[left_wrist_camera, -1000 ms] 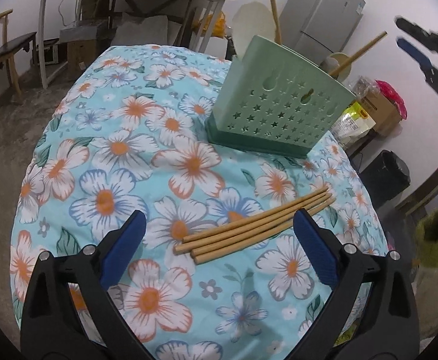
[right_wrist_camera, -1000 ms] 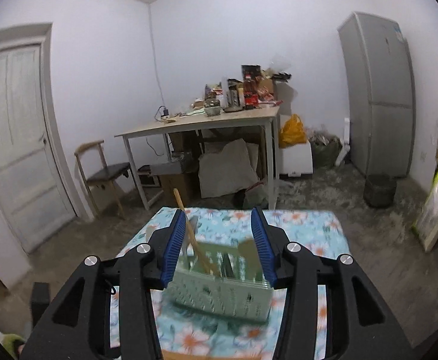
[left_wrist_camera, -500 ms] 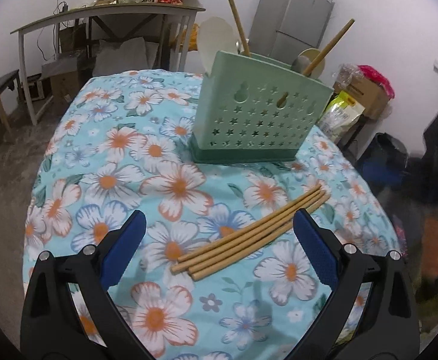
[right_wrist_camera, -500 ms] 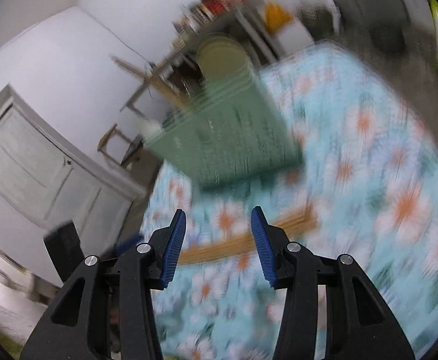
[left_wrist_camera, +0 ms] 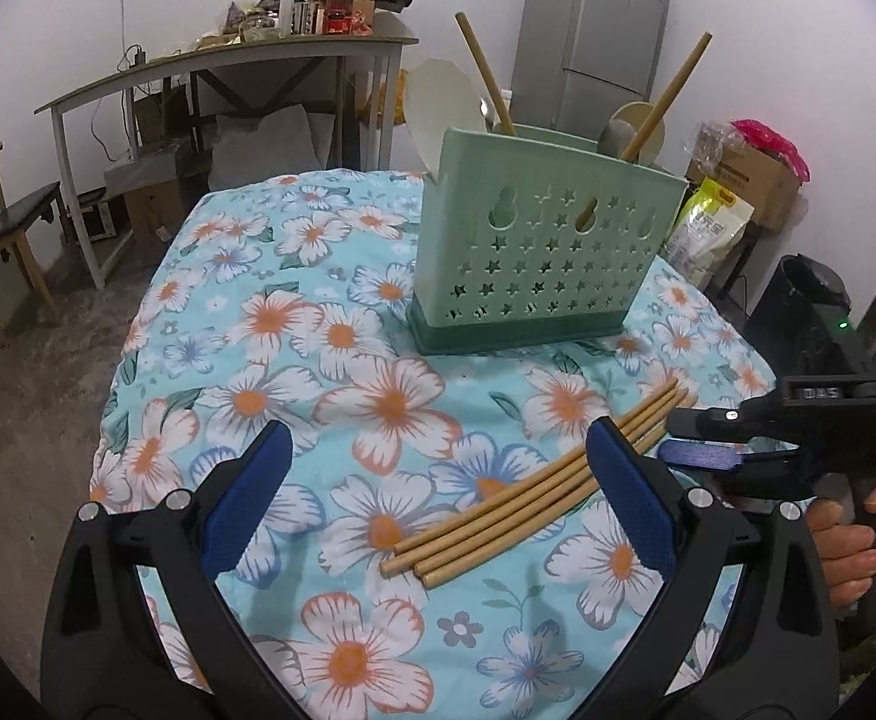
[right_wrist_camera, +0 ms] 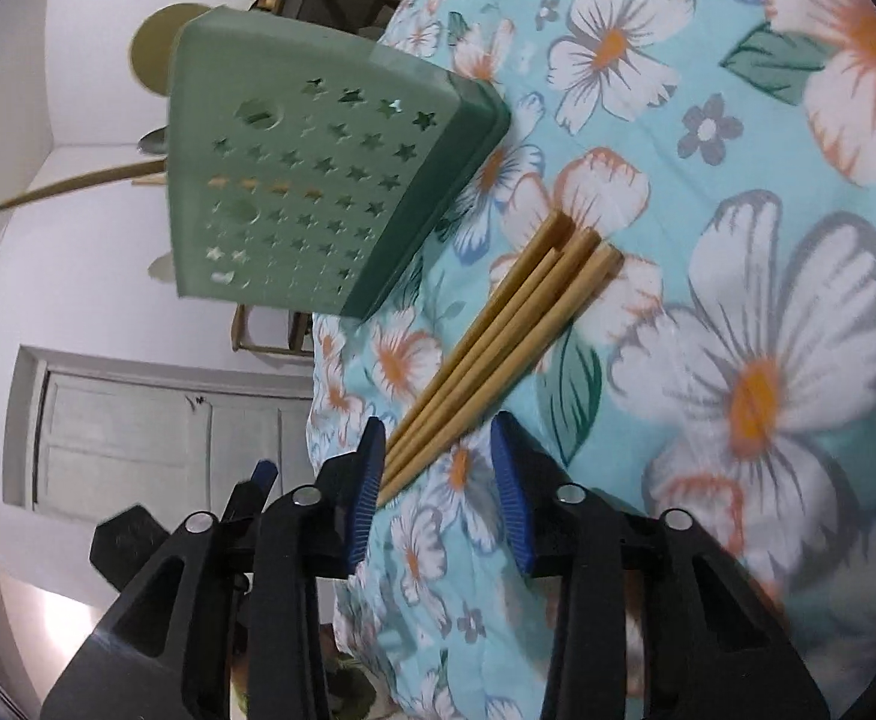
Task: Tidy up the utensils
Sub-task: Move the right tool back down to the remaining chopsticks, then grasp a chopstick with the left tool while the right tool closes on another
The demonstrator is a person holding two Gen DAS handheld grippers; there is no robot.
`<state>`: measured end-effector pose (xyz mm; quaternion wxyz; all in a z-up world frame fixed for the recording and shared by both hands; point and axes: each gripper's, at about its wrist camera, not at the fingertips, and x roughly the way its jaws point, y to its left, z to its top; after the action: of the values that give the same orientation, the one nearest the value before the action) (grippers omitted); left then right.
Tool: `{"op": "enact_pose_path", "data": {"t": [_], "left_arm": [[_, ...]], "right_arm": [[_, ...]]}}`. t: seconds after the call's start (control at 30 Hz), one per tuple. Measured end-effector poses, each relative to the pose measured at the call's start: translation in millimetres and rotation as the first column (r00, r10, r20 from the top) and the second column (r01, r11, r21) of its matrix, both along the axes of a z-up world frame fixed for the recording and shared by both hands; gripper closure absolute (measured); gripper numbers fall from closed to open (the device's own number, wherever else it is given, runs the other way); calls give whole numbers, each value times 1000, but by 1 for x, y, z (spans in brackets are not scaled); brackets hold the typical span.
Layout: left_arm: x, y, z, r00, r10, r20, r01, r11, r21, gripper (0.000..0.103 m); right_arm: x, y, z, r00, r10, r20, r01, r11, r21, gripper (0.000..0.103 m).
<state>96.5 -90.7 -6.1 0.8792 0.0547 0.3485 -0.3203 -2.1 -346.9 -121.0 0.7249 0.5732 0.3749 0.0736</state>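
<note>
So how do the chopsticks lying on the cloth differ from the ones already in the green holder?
The chopsticks on the cloth lie flat; the chopsticks in the holder stand leaning out of its top. The loose ones form a bundle of four side by side; the two in the green holder lean apart. The closing right gripper has the loose bundle's end between its jaws; nothing touches the stowed pair. Both sets look like plain tan wood.

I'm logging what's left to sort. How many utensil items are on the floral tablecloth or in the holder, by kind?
Loose bamboo chopsticks lying on the cloth: 4
Bamboo chopsticks standing in the holder: 2
Pale spoons or ladles standing in the holder: 2 at least; the rest is hidden
Green star-perforated plastic utensil holder: 1
Total: 9
</note>
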Motion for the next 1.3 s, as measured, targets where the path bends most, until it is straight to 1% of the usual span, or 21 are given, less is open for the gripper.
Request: {"op": "enact_pose_path", "data": {"t": [0.03, 0.1, 0.13, 0.2, 0.27, 0.37, 0.47, 0.53, 0.63, 0.67, 0.7, 0.73, 0.8, 0.83, 0.93, 1.03, 1.1, 1.23, 1.3], "left_arm": [[0, 1, 0, 1000, 2, 0, -2, 1000, -4, 8], [0, 3, 0, 1000, 3, -5, -3, 1000, -10, 8], [-1, 4, 0, 1000, 3, -6, -3, 1000, -13, 9], [-1, 6, 0, 1000, 1, -9, -1, 1000, -21, 9], [-2, 7, 1, 1000, -3, -5, 3, 1000, -25, 9], [-2, 9, 4, 1000, -7, 0, 7, 999, -34, 12], [-2, 11, 8, 1000, -6, 5, 6, 999, -47, 13], [-3, 12, 9, 1000, -6, 7, 6, 999, -50, 14], [-3, 12, 8, 1000, -7, 2, 7, 998, -57, 14], [-3, 13, 8, 1000, -8, 0, 8, 998, -59, 14], [-4, 13, 8, 1000, -9, -2, 9, 998, -61, 14], [-5, 12, 8, 1000, -11, -3, 11, 998, -63, 14], [-6, 12, 9, 1000, -16, -1, 16, 998, -64, 17], [-7, 13, 9, 1000, -18, 1, 18, 998, -62, 18], [-7, 14, 11, 1000, -20, 9, 20, 998, -59, 19], [-4, 14, 11, 1000, -19, 5, 19, 998, -56, 23], [0, 12, 11, 1000, -26, -6, 26, 998, -55, 28], [2, -2, 8, 998, -65, -10, 64, 998, -29, 33], [1, -16, 5, 994, -105, -12, 105, 994, 6, 41]], "right_arm": [[1, -1, -2, 1000, -5, -5, 5, 1000, 4, 81], [3, -1, -10, 1000, -26, -17, 27, 999, 27, 87], [1, 1, -12, 999, -32, -20, 33, 999, 32, 90], [0, 0, -15, 999, -47, -25, 48, 998, 35, 92], [-1, 0, -15, 998, -54, -28, 55, 998, 40, 92], [-3, -2, -19, 997, -72, -39, 75, 994, 77, 91], [-8, -10, -23, 995, -84, -50, 89, 990, 105, 86], [-10, -11, -20, 995, -87, -51, 92, 990, 109, 79], [-5, -8, -10, 994, -85, -66, 90, 993, 74, 76], [-2, -6, -9, 994, -88, -69, 92, 994, 64, 76], [-2, -5, -9, 993, -93, -71, 97, 994, 51, 79], [-1, -5, -9, 991, -104, -81, 107, 994, 32, 85], [-3, -6, -13, 988, -118, -96, 122, 992, 33, 92], [-5, -7, -16, 988, -125, -92, 130, 990, 50, 92], [-9, -8, -14, 989, -120, -87, 125, 990, 59, 92], [-11, -7, -13, 990, -105, -89, 111, 991, 71, 92], [-15, -10, -12, 992, -91, -90, 98, 992, 75, 92], [-23, -13, -7, 995, -38, -88, 45, 996, 75, 92], [-29, -16, -6, 996, -23, -88, 29, 997, 71, 92]]}}
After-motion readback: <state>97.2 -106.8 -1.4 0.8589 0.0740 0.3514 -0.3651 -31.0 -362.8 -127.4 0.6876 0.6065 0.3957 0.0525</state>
